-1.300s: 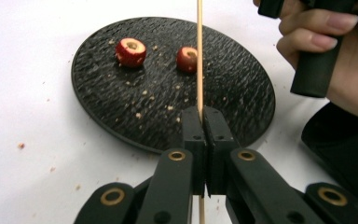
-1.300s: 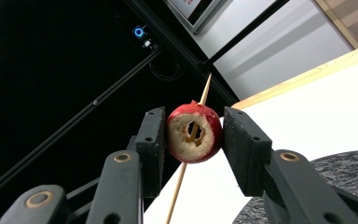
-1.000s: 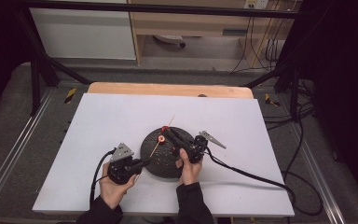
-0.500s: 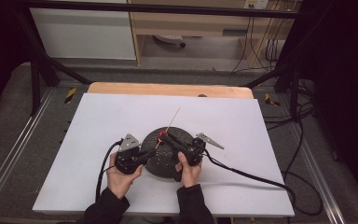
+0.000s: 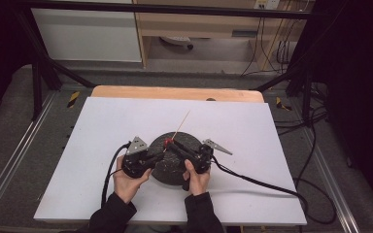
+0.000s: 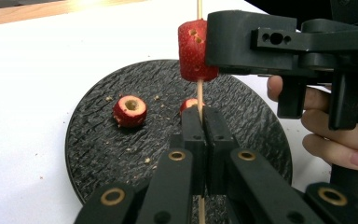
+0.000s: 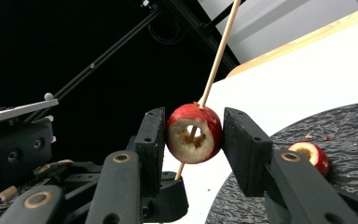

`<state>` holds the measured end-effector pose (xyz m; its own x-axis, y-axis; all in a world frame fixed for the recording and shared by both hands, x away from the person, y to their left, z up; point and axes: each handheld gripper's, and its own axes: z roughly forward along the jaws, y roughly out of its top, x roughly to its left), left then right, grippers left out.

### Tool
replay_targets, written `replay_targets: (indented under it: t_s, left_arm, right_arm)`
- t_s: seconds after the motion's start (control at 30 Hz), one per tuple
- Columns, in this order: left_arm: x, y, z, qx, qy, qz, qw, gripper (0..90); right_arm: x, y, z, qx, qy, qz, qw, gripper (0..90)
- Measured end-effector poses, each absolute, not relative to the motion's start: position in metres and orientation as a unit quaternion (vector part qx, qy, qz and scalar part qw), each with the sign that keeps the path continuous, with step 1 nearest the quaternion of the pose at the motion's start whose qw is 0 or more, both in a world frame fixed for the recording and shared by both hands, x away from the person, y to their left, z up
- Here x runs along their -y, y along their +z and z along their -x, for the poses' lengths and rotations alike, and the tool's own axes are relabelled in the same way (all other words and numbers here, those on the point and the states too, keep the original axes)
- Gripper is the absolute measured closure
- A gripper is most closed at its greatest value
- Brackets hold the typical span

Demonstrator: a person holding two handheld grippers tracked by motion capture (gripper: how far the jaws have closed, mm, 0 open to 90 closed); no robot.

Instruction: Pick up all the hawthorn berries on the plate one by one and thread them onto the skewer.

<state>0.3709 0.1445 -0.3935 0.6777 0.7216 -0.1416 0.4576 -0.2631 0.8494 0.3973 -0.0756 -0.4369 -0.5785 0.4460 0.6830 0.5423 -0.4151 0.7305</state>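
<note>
Your two grippers meet over the round black plate point(image 5: 189, 167), which sits on the white table point(image 5: 102, 126), and the work hangs between them above it. Your right gripper point(image 7: 193, 140) has its jaws on either side of the cored strawberry point(image 7: 194, 133): the berry sits squarely in the gap, its hollow end facing back along the jaws, each pad against a flank, so you are clamped on it. The wooden skewer point(image 7: 219, 53) runs through the berry and rises up and away beyond those jaws. Your left gripper point(image 6: 199, 122) has its jaws pressed together on the lower part of the skewer, which stands straight up from between the tips, with the speared strawberry just above them. Beyond your left jaws, on the plate, lie a second cored strawberry point(image 6: 129, 111) off to the left and a smaller piece point(image 6: 189, 105) just behind the tips.
</note>
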Motion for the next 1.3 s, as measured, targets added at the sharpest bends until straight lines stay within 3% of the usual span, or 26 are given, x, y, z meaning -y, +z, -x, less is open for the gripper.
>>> replay_targets:
  t_s: [0.67,1.3]
  left_arm:
    - [-0.189,-0.406,-0.357,-0.371,0.146,-0.798,0.452,88.4]
    - [-0.226,-0.423,-0.335,-0.371,0.14,-0.807,0.437,88.3]
  right_arm:
    - [0.094,-0.42,-0.403,0.688,-0.585,0.429,-0.019,14.0]
    - [0.11,-0.405,-0.414,0.825,-0.415,0.382,-0.051,3.8]
